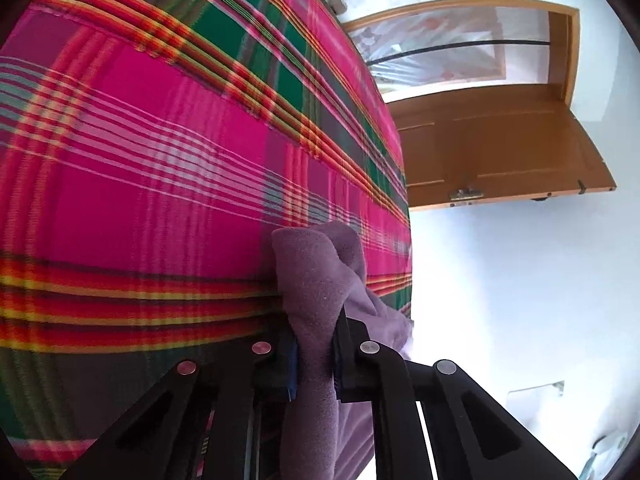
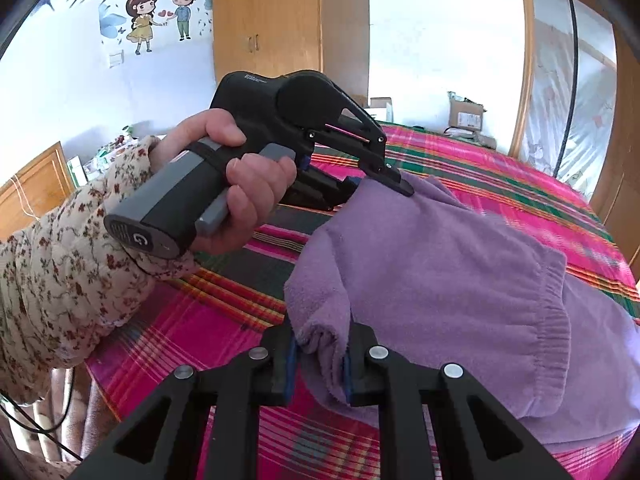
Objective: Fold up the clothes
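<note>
A purple fleece garment (image 2: 448,264) with a ribbed hem lies partly lifted over the pink plaid bed cover (image 2: 200,320). My right gripper (image 2: 318,364) is shut on a bunched edge of it at the near side. My left gripper (image 2: 380,184) shows in the right wrist view, held by a hand in a floral sleeve, shut on the garment's far edge. In the left wrist view my left gripper (image 1: 314,356) pinches a fold of the purple garment (image 1: 316,280) above the plaid cover (image 1: 140,160).
An open wooden door (image 1: 500,148) stands beyond the bed's edge. A wooden wardrobe (image 2: 268,20) and cardboard boxes (image 2: 466,114) stand behind the bed. A wall with cartoon stickers (image 2: 160,16) is at the left.
</note>
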Available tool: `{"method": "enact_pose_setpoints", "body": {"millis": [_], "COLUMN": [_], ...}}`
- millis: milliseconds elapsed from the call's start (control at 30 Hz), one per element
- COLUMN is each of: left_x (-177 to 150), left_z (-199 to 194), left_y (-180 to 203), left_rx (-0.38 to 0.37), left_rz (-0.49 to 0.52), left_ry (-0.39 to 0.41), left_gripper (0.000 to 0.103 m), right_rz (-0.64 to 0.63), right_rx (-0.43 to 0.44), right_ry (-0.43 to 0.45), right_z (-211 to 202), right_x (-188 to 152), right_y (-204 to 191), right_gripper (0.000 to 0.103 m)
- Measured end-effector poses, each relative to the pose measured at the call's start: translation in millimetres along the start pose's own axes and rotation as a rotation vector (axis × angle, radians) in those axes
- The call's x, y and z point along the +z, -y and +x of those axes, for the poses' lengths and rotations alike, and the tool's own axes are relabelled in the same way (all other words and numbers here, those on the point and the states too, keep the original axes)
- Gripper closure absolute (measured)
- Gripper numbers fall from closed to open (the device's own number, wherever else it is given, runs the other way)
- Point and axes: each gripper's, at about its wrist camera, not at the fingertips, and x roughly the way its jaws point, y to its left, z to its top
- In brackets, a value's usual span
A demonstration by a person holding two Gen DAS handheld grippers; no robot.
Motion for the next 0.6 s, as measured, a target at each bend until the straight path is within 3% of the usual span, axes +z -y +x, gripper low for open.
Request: {"method": "enact_pose_setpoints", "body": {"millis": [433,600], "left_x": [-19.8,-30.1], "left_z": [-79.1,-130.4], "left_y": [-28.8,-47.7], "left_rx": [0.055,0.099], "left_rz": [-0.023,-0.035], "left_ry": [0.123,0.178], "left_gripper": [0.091,0.091], "right_rz": [-0.1,-0.136], "right_rx": [0.152,0.233], "right_ry": [0.007,-0.007], "right_z": [12.4,20.4], "right_x": [23.7,29.9], "right_y": [-44.4,-68.5], "right_gripper": [0.086,0.086]}}
